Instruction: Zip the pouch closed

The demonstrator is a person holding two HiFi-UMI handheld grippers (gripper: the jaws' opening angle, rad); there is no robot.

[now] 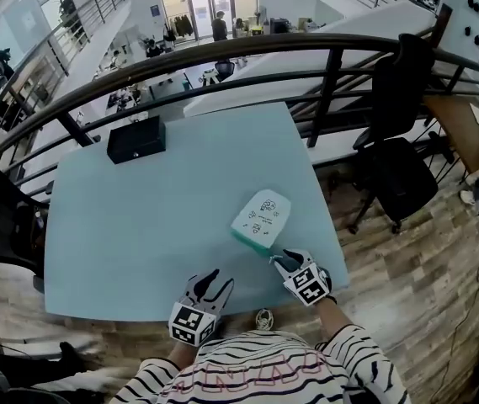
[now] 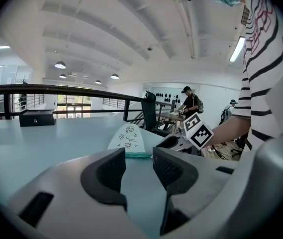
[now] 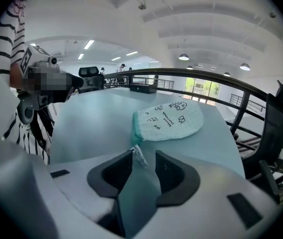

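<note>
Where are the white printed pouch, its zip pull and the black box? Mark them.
White printed fabric pouch (image 1: 263, 215), head view, top face.
Small zip pull (image 3: 139, 156), right gripper view, its tab.
Black rectangular box (image 1: 136, 139), head view, front face.

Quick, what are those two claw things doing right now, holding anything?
Left gripper: open, empty, short of the pouch.
Right gripper: open, gripping nothing; the pouch's zipper pull lies between its jaw tips.

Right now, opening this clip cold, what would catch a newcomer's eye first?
The white pouch with its teal edge lies near the right front edge of the pale blue table. The right gripper sits open just before it, the zipper pull by its jaw tips; the left gripper is open at the near edge.
</note>
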